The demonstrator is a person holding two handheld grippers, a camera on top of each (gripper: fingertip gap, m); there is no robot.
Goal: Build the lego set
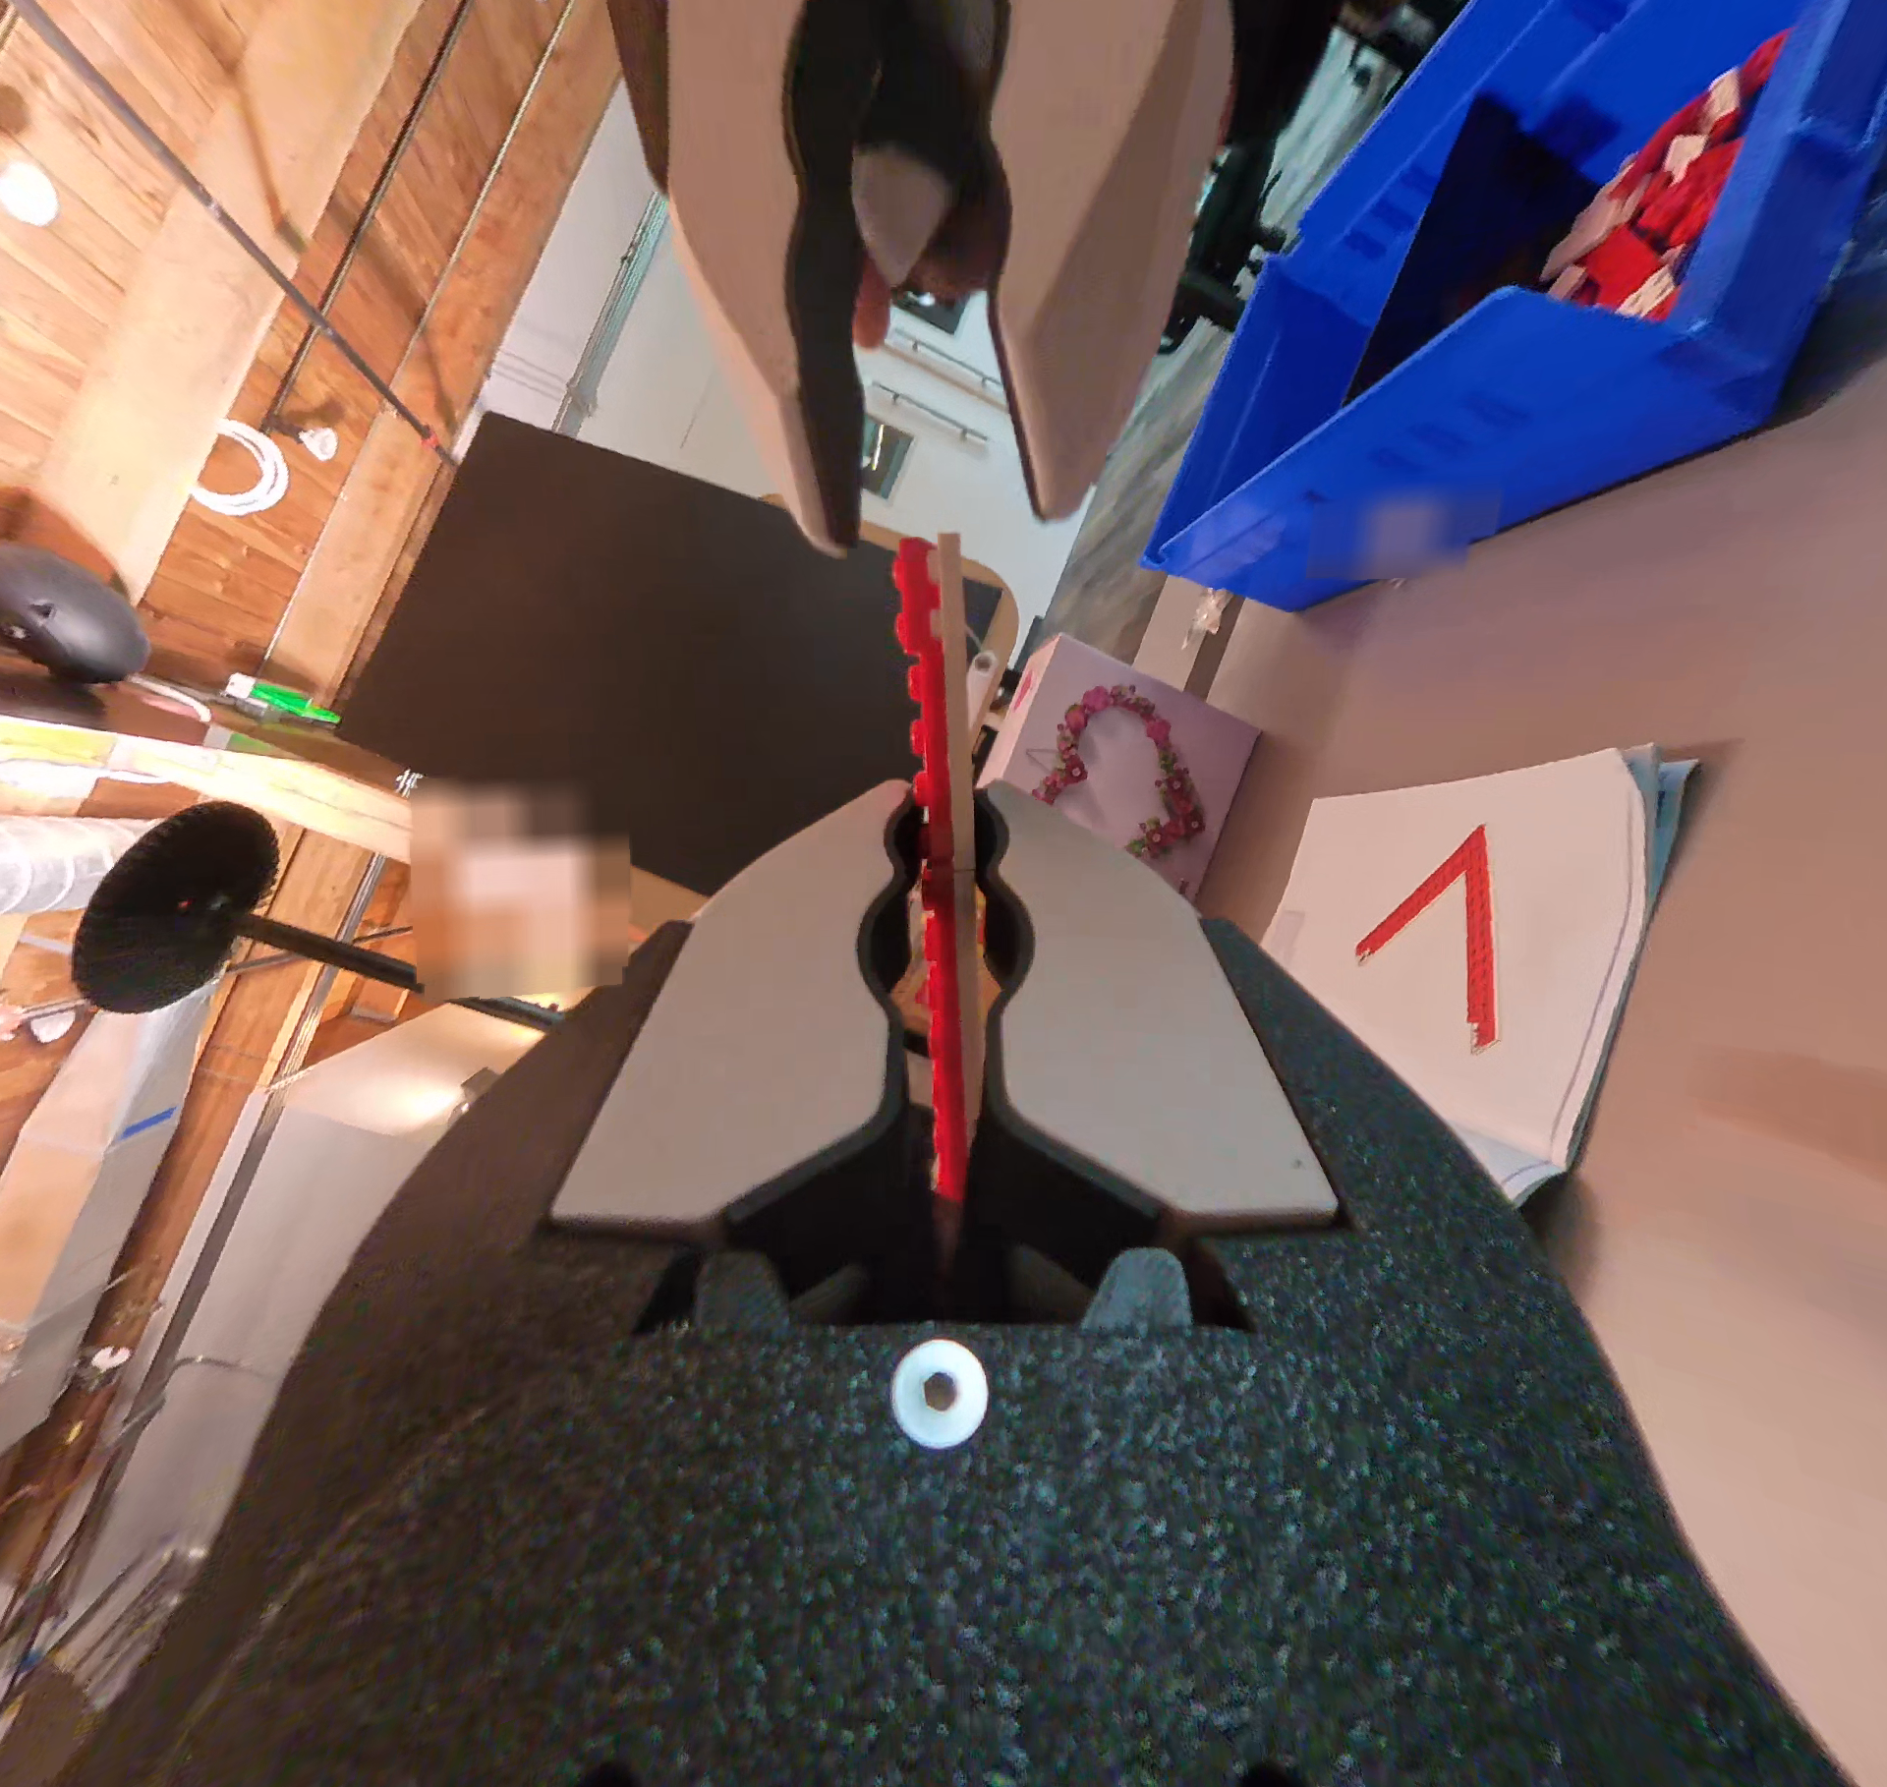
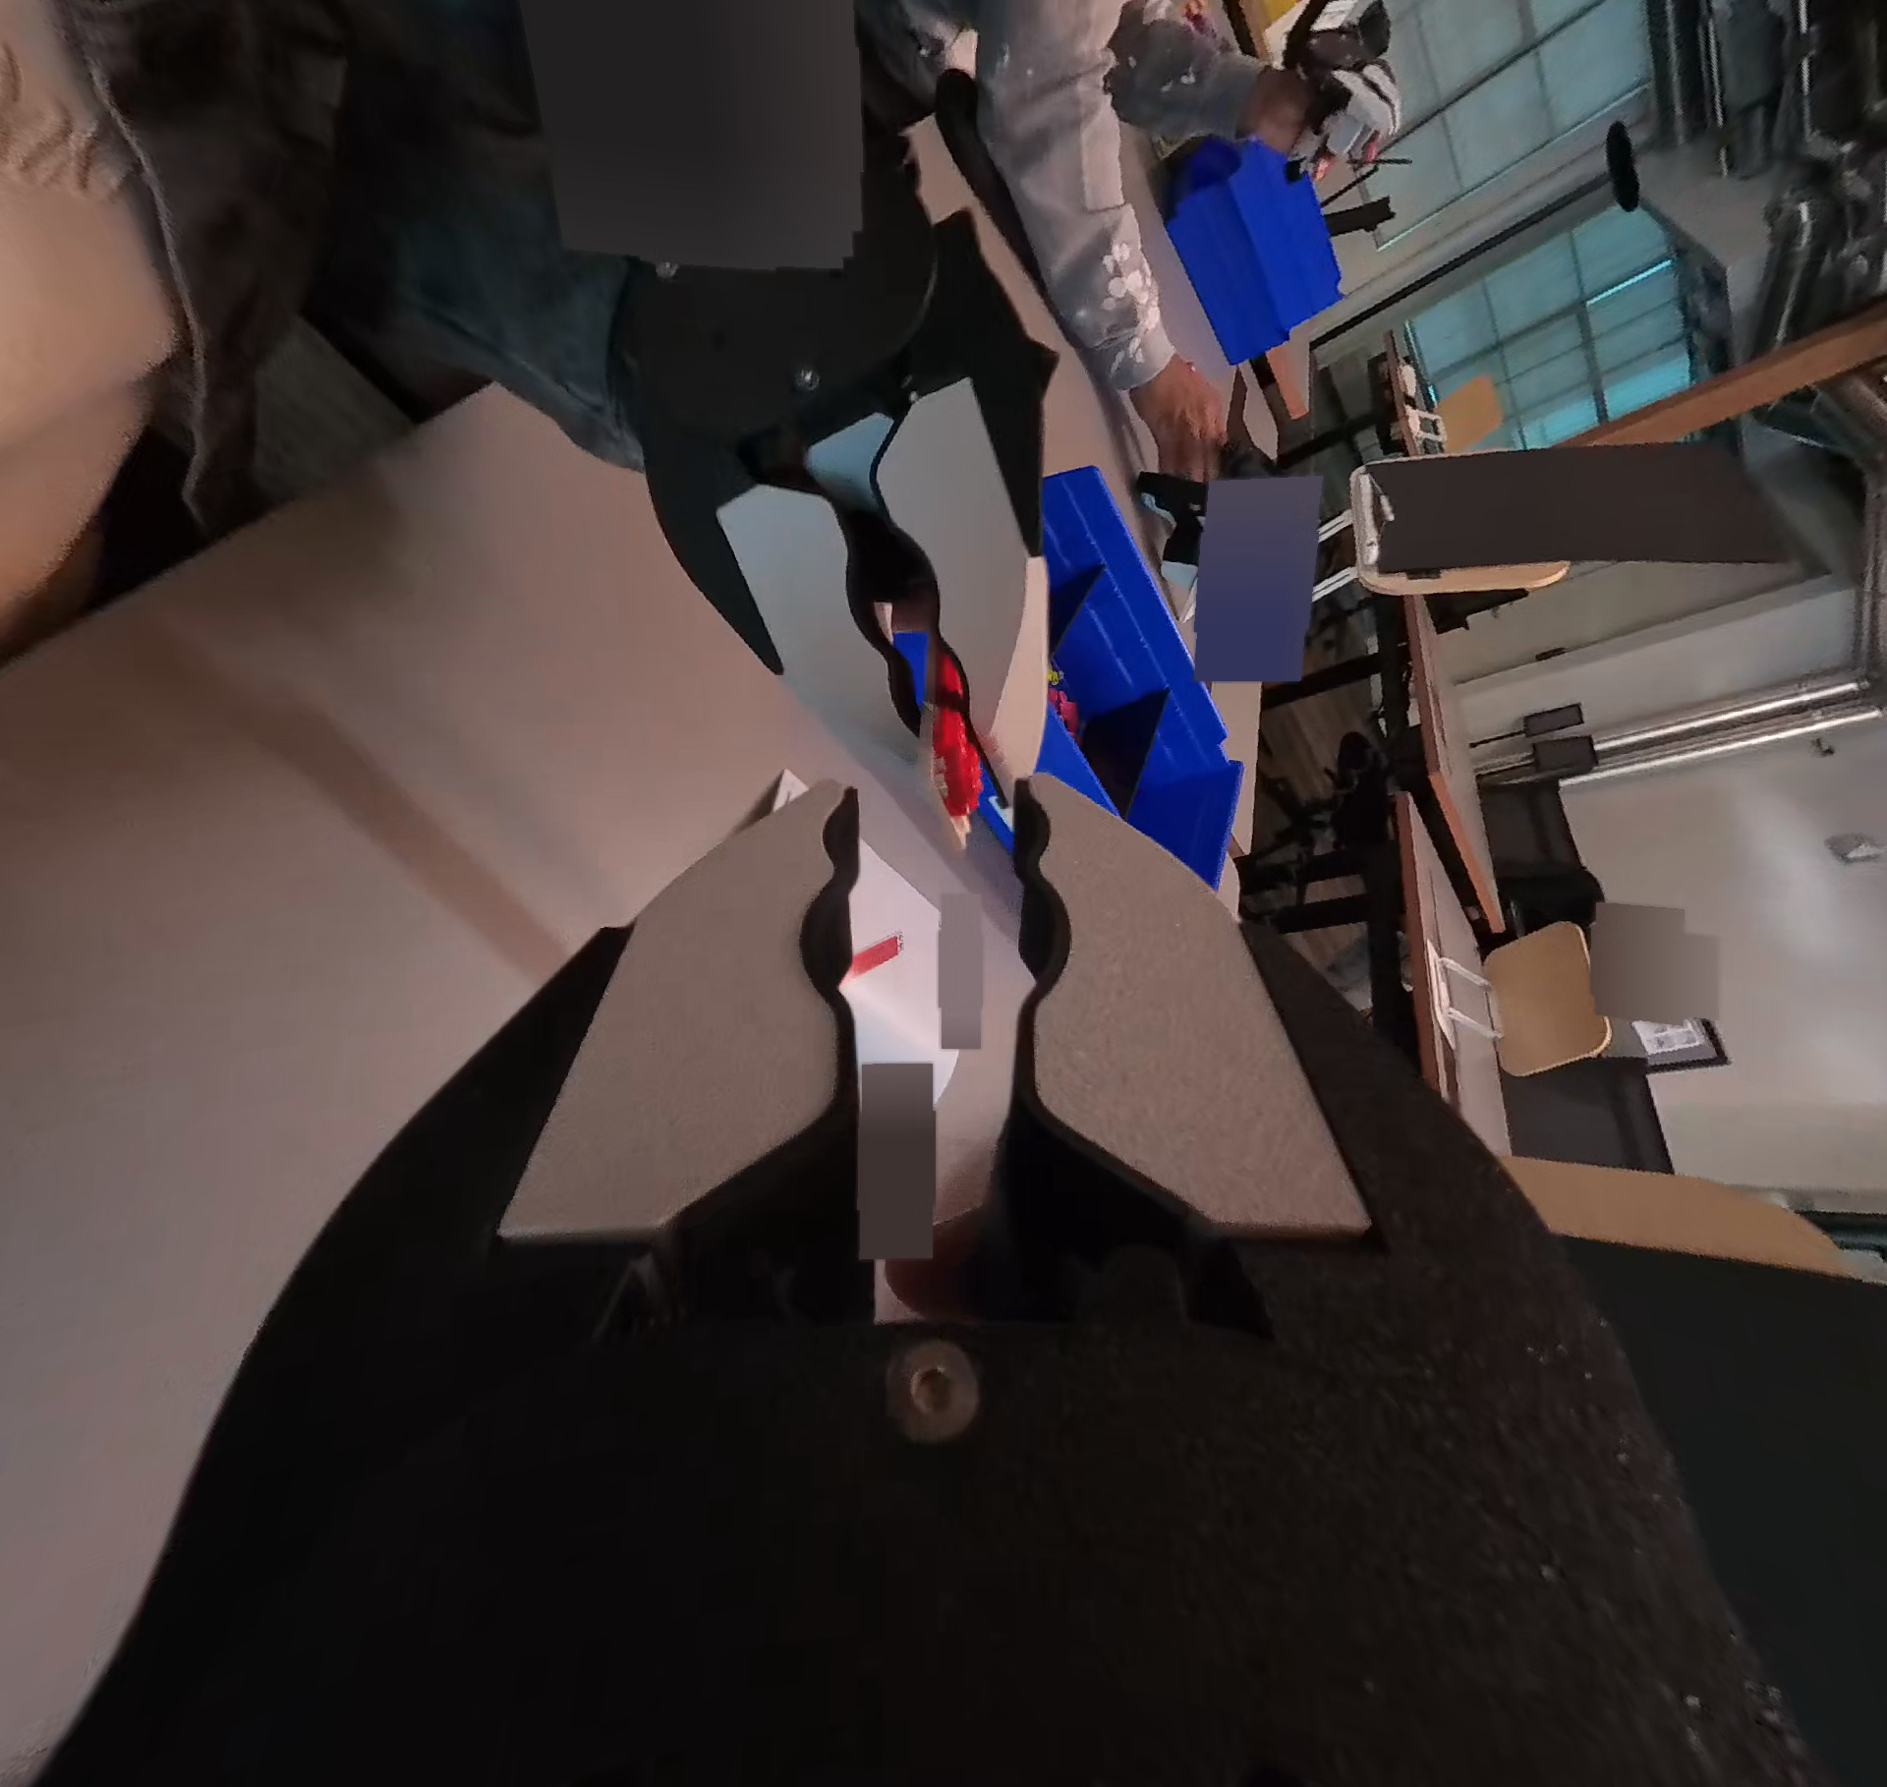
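The left gripper (image 1: 948, 798) was clamped on a flat lego assembly (image 1: 941, 819), a red studded plate backed by a thin tan plate, held edge-on between its fingers so that the piece stuck out well past the fingertips. In the left wrist view the right gripper (image 1: 945, 528) pointed toward it from the opposite side, its two fingers parted with a clear gap between them, and one fingertip (image 1: 832, 512) sat just beside the far end of the red plate; whether it actually touched could not be told. In the right wrist view the right gripper (image 2: 934, 798) likewise stood open and held nothing, with the red and tan lego assembly (image 2: 950, 737) visible beyond its tips, gripped by the left gripper (image 2: 945, 707) farther off. Both views were rolled sideways, so the table (image 1: 1736, 1023) appeared as a tilted pale surface. On it lay an open instruction booklet (image 1: 1430, 972) showing a red angled shape, and just beside that stood a white box (image 1: 1123, 758) printed with a ring of pink flowers. Near them sat a blue bin (image 1: 1532, 308) holding loose red and white bricks (image 1: 1654, 196). In the right wrist view a blue divided bin (image 2: 1144, 676) lay behind the grippers, and a person in a pale sleeve (image 2: 1082, 206) reached over the table farther back.
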